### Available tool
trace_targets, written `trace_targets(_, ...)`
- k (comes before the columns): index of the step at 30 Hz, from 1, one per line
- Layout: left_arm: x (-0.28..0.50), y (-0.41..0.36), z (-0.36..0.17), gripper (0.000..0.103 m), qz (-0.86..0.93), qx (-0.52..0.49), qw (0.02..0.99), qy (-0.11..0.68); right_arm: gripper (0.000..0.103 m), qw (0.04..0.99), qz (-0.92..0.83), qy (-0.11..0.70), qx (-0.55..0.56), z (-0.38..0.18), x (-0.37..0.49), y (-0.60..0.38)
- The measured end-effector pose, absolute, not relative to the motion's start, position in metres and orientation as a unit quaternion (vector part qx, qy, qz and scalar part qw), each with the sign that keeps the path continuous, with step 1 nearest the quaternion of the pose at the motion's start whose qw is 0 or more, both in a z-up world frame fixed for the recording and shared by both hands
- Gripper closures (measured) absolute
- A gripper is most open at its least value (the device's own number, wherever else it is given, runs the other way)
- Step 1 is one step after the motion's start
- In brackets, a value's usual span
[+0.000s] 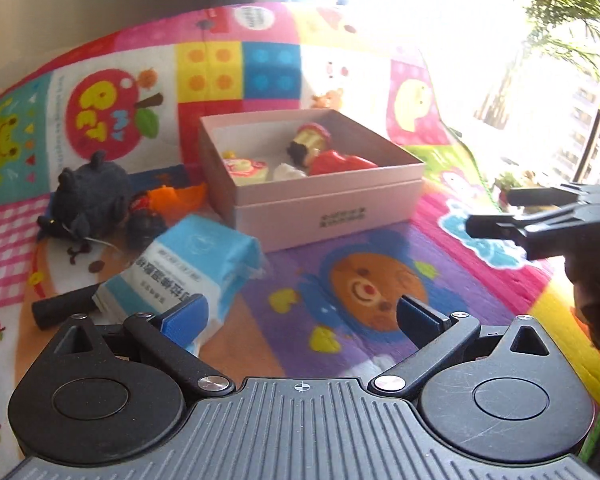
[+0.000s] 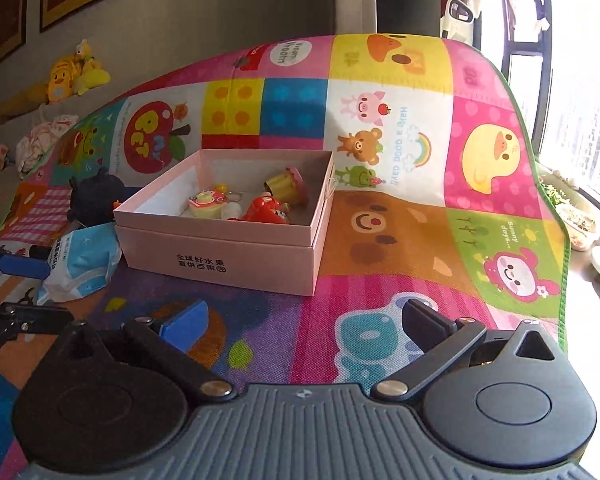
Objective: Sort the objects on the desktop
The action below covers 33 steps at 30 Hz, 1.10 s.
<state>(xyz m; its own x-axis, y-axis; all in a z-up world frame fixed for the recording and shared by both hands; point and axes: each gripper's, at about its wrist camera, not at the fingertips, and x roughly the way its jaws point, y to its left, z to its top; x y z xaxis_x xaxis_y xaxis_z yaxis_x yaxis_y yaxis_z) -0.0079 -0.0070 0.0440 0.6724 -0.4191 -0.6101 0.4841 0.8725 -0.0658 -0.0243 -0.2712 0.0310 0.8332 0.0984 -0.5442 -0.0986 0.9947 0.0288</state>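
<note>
While both grippers hang above the near part of the cartoon-print play mat (image 2: 400, 152), neither has hold of anything. The left gripper (image 1: 300, 316) has its jaws spread wide, its blue-padded left finger just at the near end of a blue-and-white tissue pack (image 1: 188, 272) that lies tilted on the mat. The right gripper (image 2: 304, 316) is likewise wide open over the purple and pink squares, well short of the pink cardboard box (image 2: 220, 260).

That box sits near the middle of the mat, open-topped, and holds a red figure (image 2: 266, 209), a yellow-and-pink keychain toy (image 2: 206, 202) and a small yellow cup-shaped toy (image 2: 286, 188). From the left wrist view, the tissue pack lies just beside the box's near left corner. Further left, toward the mat's left edge, a dark grey plush toy (image 1: 90, 196) rests touching something orange (image 1: 176, 196) that cannot be made out. A black cylindrical object (image 1: 64, 306) lies beside the pack's near left end.
</note>
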Motion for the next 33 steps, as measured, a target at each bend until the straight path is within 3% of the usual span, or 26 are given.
trace_targets(6,-0.021,-0.021,0.046,0.0,-0.125,0.164,0.95,0.236,0.0,0.956,0.051,0.288,0.019,0.025,-0.024,-0.275)
trace_targets(11,0.038,-0.007,0.025,0.0,-0.142,0.137,0.931,0.306,0.0,0.956,0.053,0.287,0.019,0.025,-0.028,-0.271)
trace_targets(16,0.044,0.002,0.013,0.001,-0.117,0.125,0.934,0.313,0.0,0.957,0.041,0.288,0.014,0.022,-0.029,-0.274)
trace_targets(18,0.037,0.0,0.015,0.006,-0.115,0.119,0.936,0.311,0.0,0.955,0.034,0.293,0.022,0.021,-0.026,-0.276)
trace_targets(19,0.032,-0.002,0.017,0.019,-0.113,0.121,0.937,0.307,0.0,0.955,0.032,0.294,0.027,0.02,-0.025,-0.278)
trace_targets(20,0.027,-0.005,0.019,0.024,-0.112,0.123,0.938,0.303,0.0,0.955,0.031,0.295,0.031,0.02,-0.025,-0.278)
trace_targets(23,0.016,-0.012,0.024,0.028,-0.122,0.103,0.94,0.3,0.0,0.954,0.036,0.294,0.033,0.021,-0.026,-0.277)
trace_targets(27,0.001,-0.025,0.03,0.025,-0.193,0.065,0.93,0.307,0.0,0.954,0.045,0.294,0.027,0.023,-0.028,-0.27)
trace_targets(31,-0.024,-0.038,0.038,0.009,-0.274,0.066,0.917,0.281,0.0,0.954,0.047,0.296,0.013,0.024,-0.027,-0.261)
trace_targets(33,-0.028,-0.03,0.044,0.008,-0.238,0.081,0.934,0.256,0.0,0.954,0.051,0.297,0.006,0.025,-0.027,-0.256)
